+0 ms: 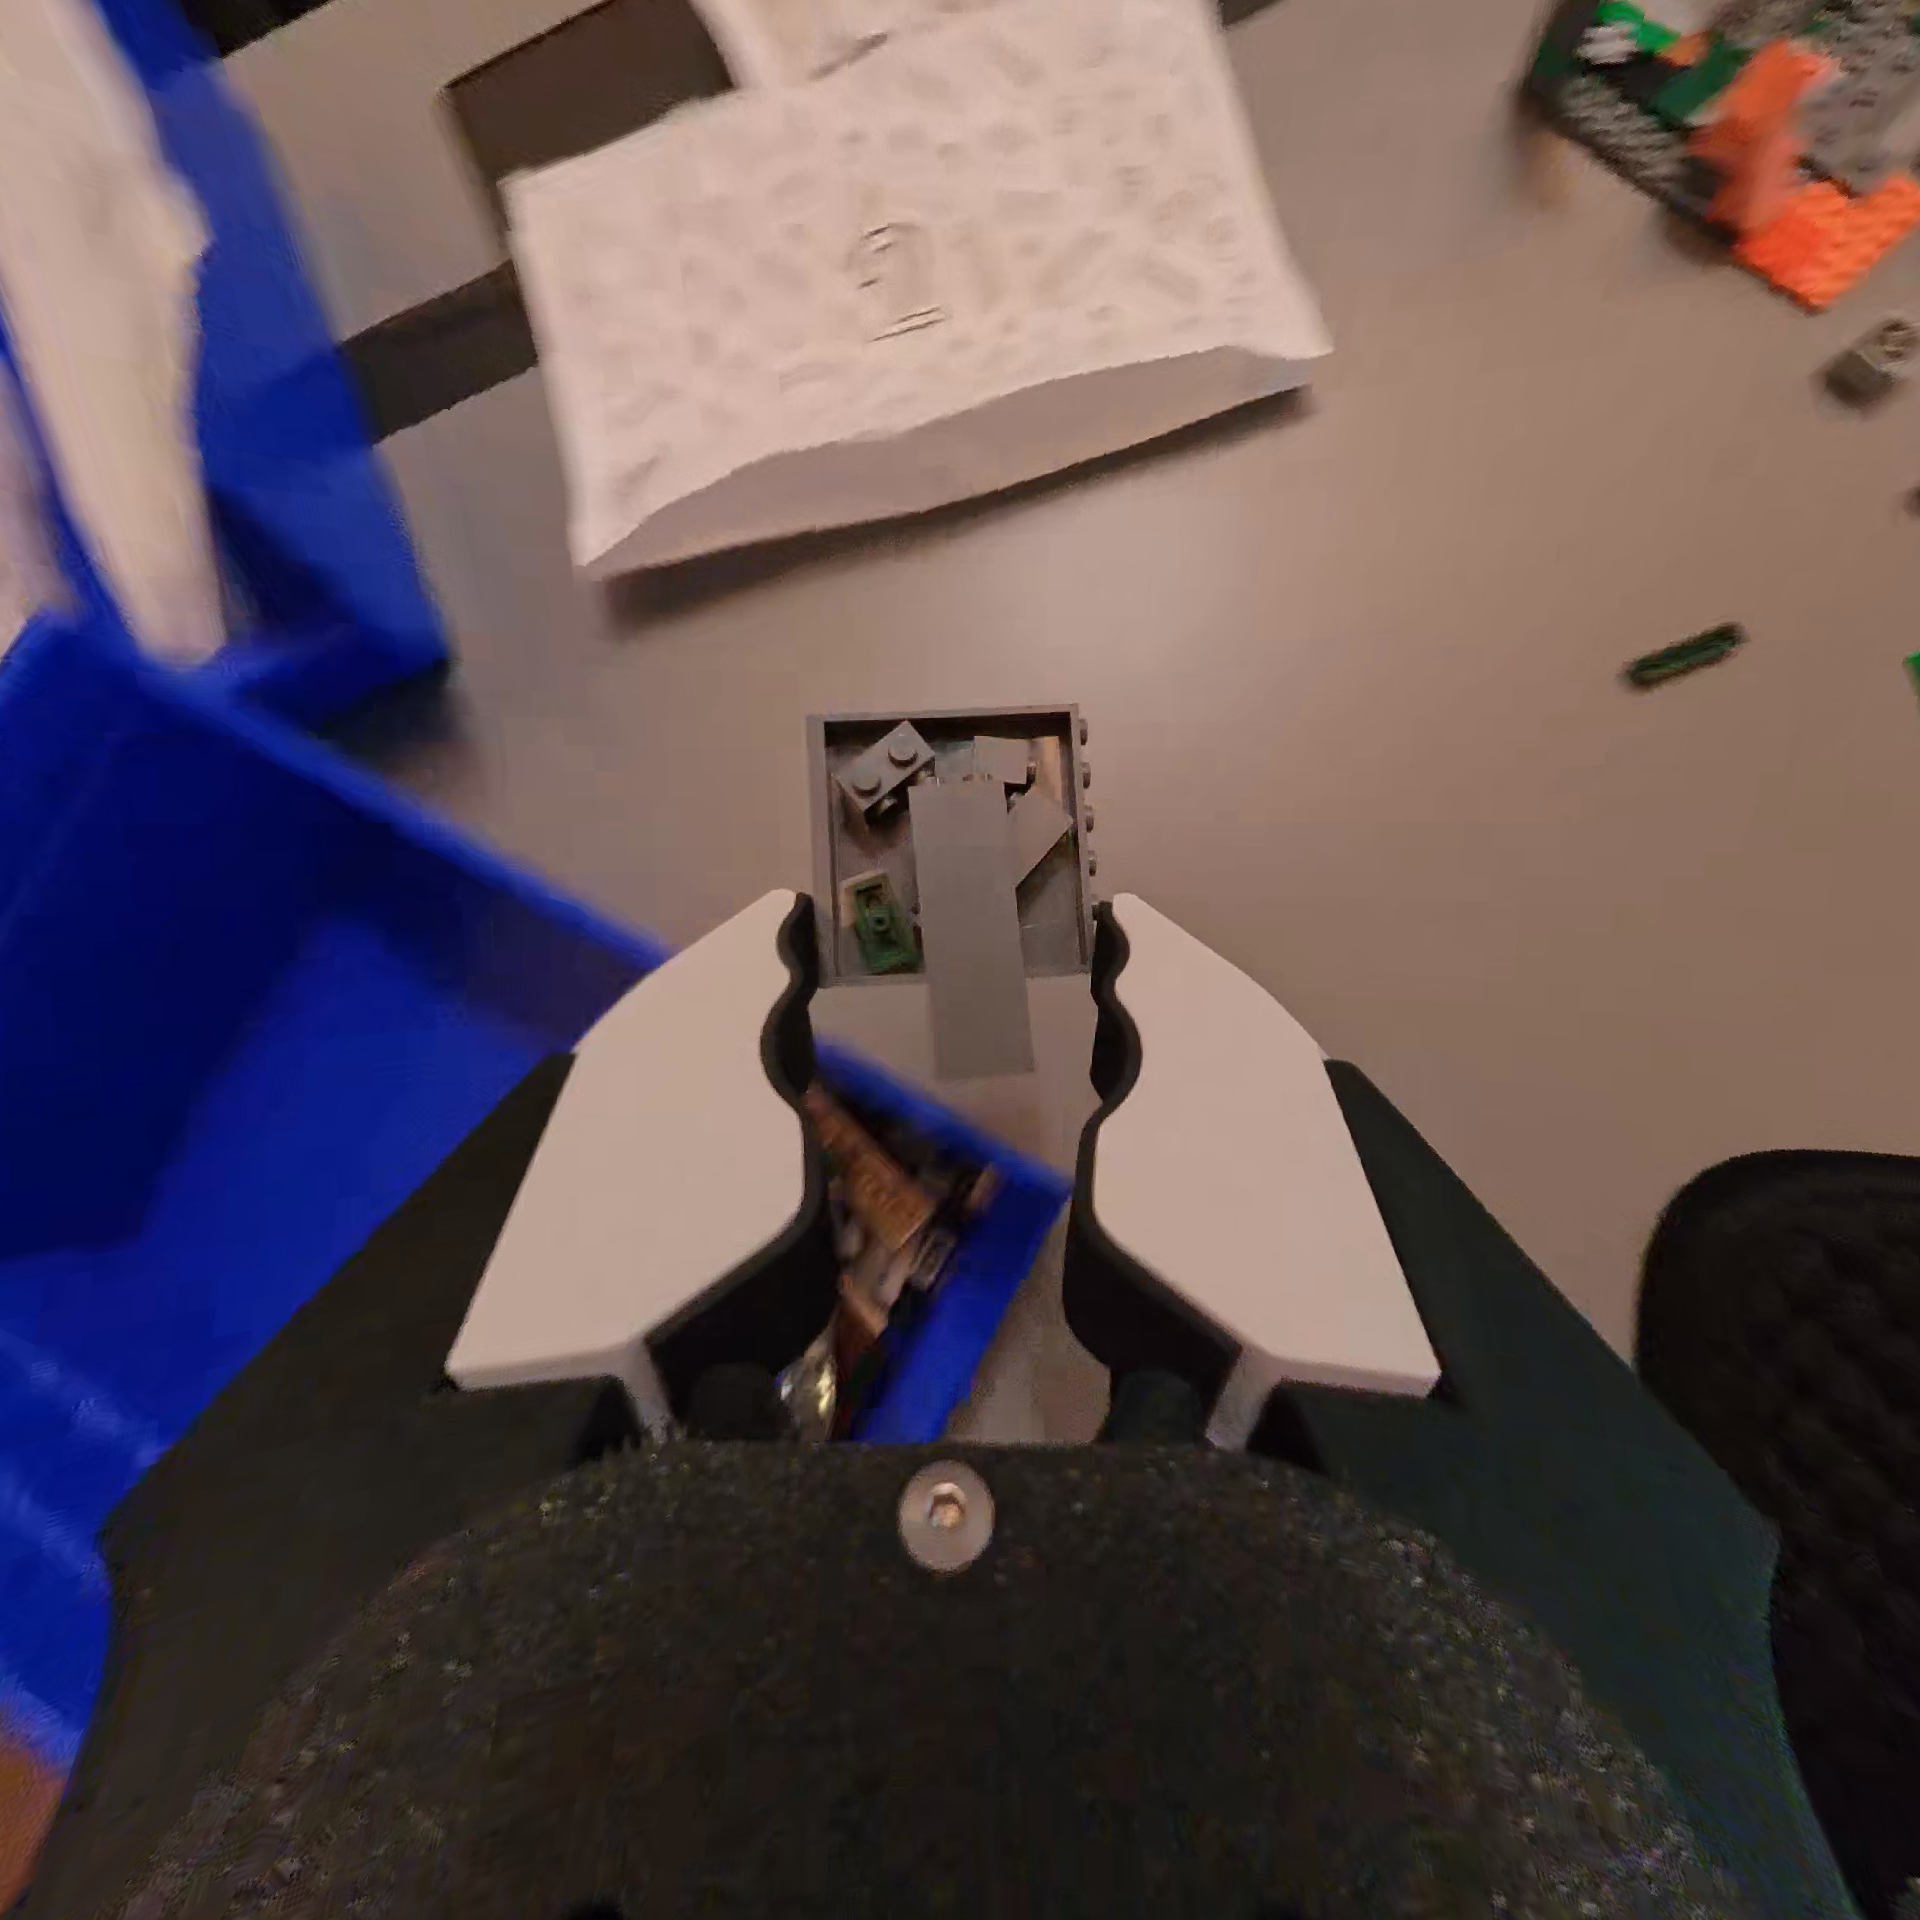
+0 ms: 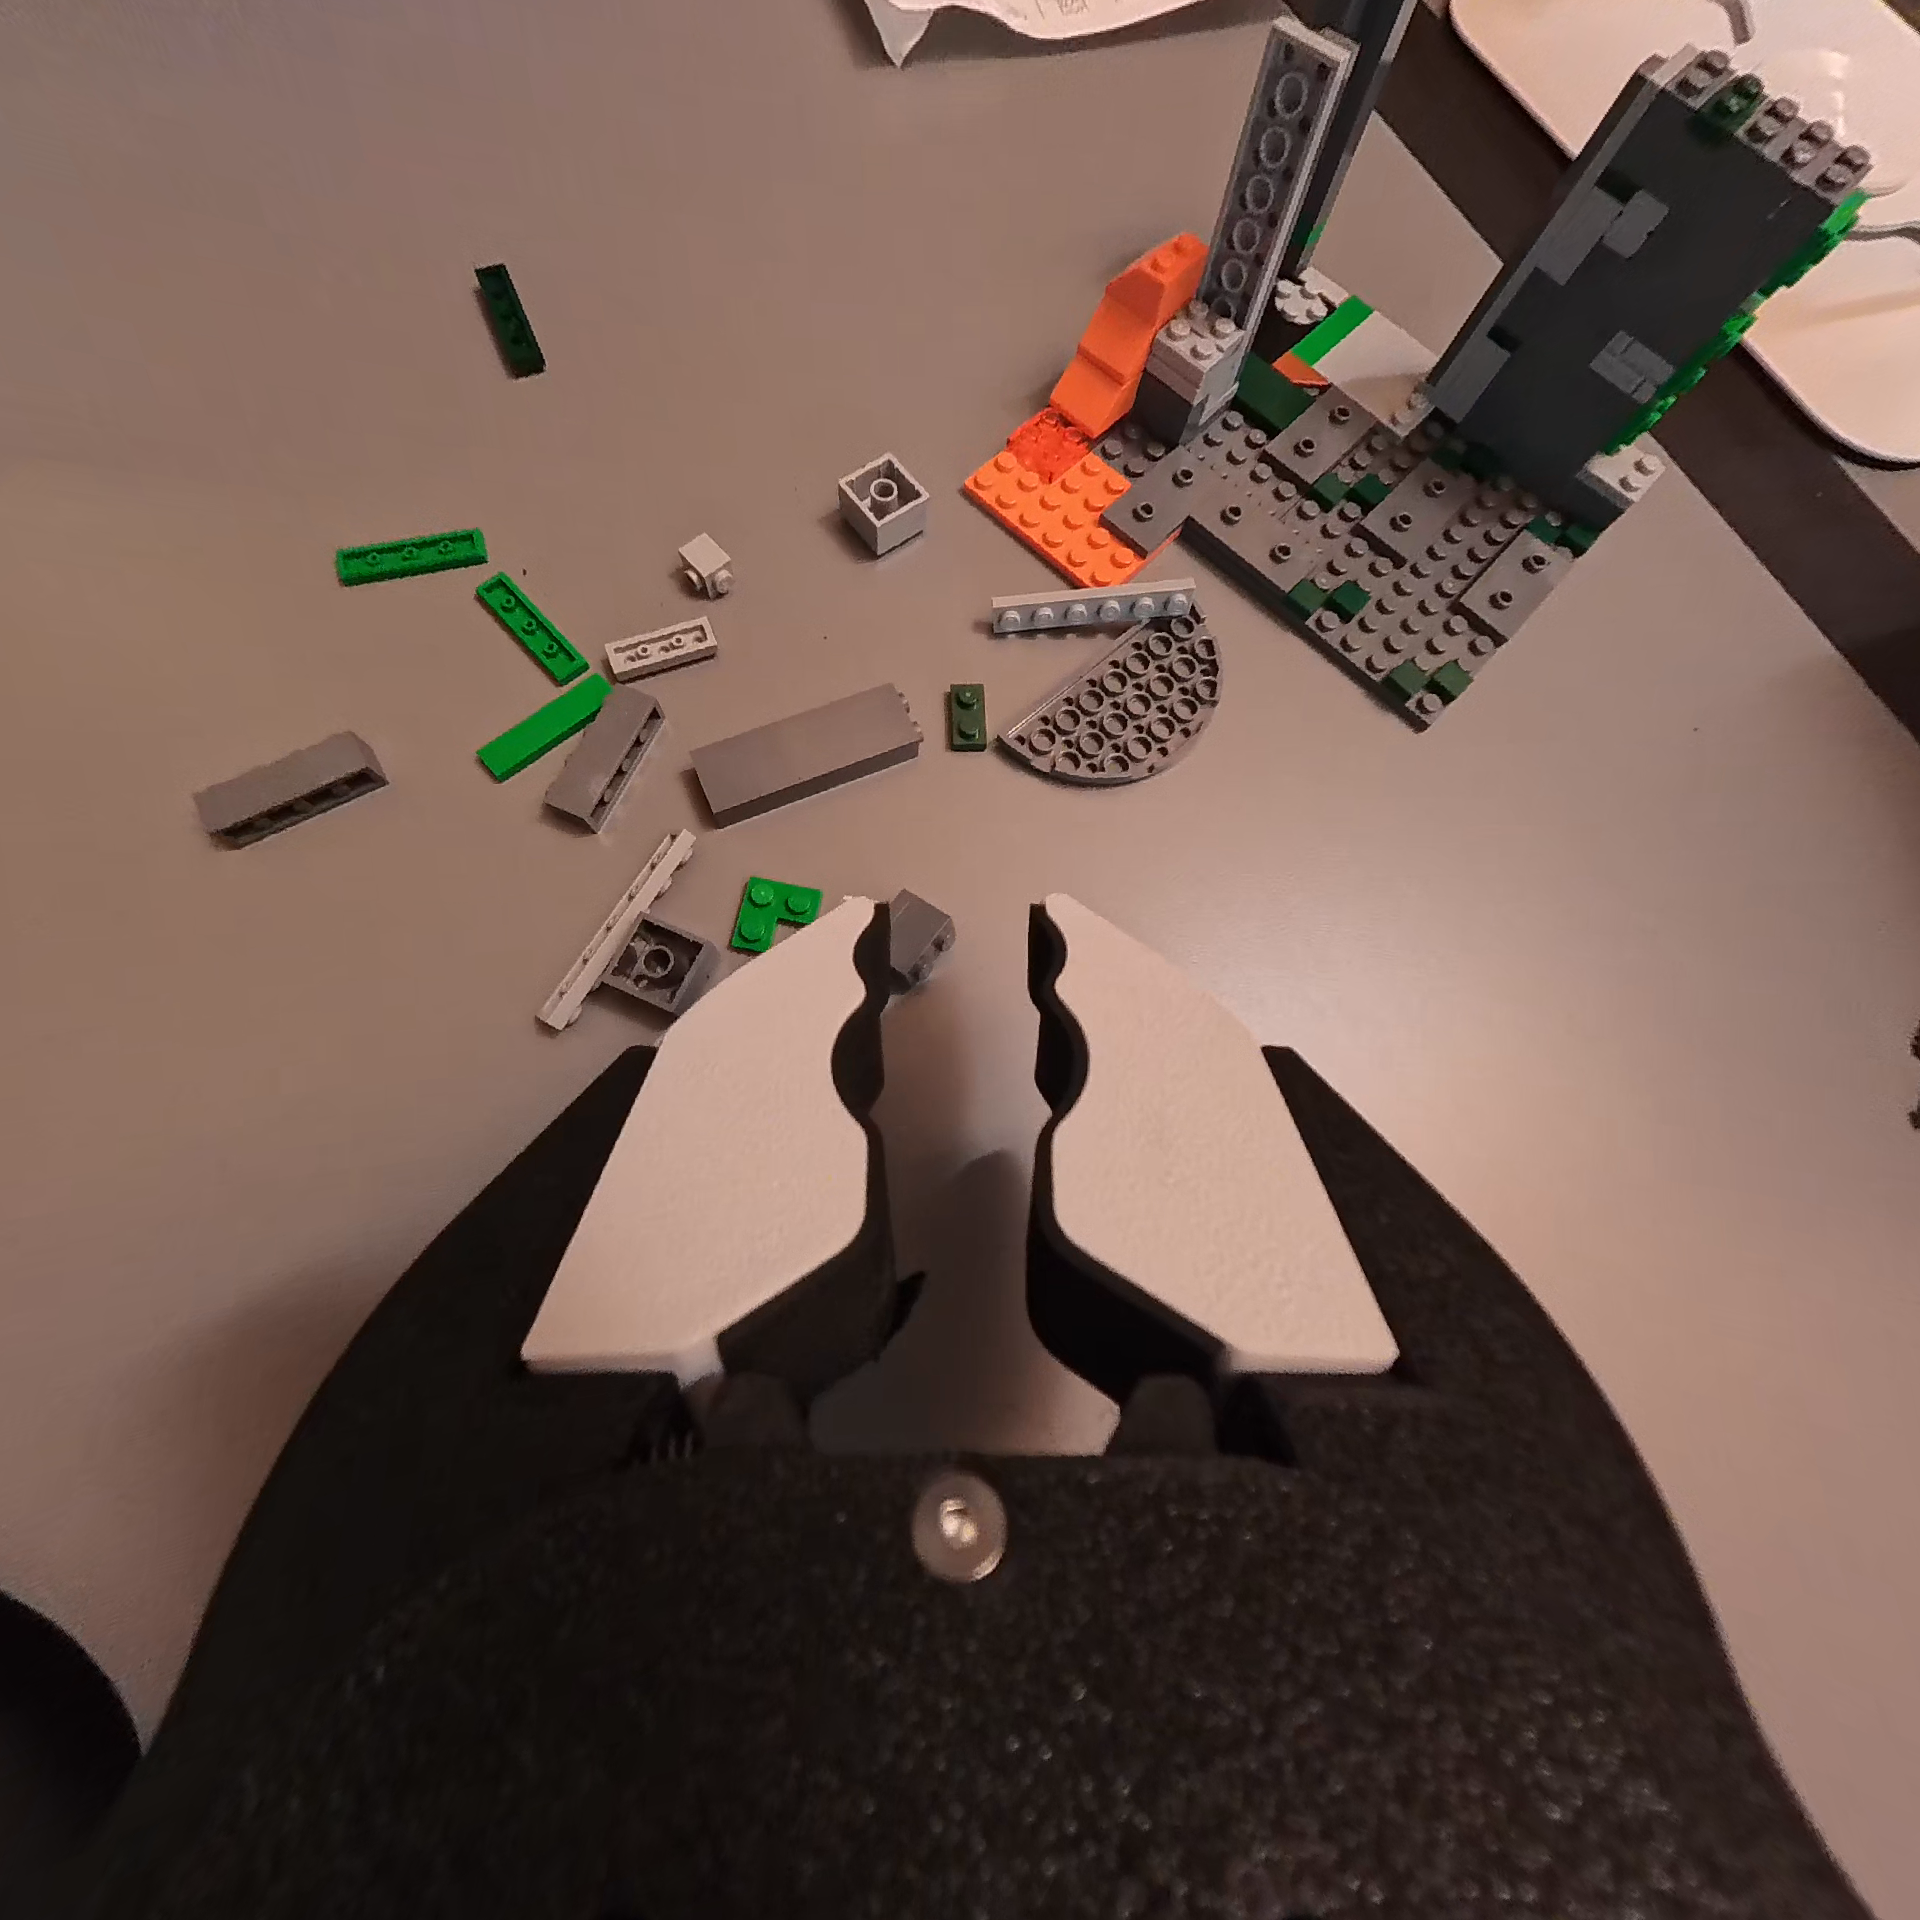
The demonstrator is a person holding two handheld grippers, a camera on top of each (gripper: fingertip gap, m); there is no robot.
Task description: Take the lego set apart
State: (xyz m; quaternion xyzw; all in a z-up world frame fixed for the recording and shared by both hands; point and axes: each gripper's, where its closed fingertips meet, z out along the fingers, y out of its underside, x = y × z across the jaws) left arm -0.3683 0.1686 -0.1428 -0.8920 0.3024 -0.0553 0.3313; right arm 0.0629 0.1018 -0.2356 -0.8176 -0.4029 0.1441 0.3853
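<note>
While grey box piece (image 1: 951, 847) is gripped by left gripper (image 1: 951, 940), right gripper (image 2: 951, 940) jaws released; lego set (image 2: 1455, 457) judged rigid, brittle, best pinched at tower base, upper right.

We find no text, number or brand that can be read in either view. The white booklet (image 1: 904, 281) on the tabletop (image 1: 1455, 831) carries faint grey printed marks, but motion blur smears them past reading. In the right wrist view a sheet of paper (image 2: 1029, 16) at the top edge shows a few printed strokes, cut off and too small to make out. The bricks, the blue bins (image 1: 208, 935) and both grippers bear no markings we can see.
</note>
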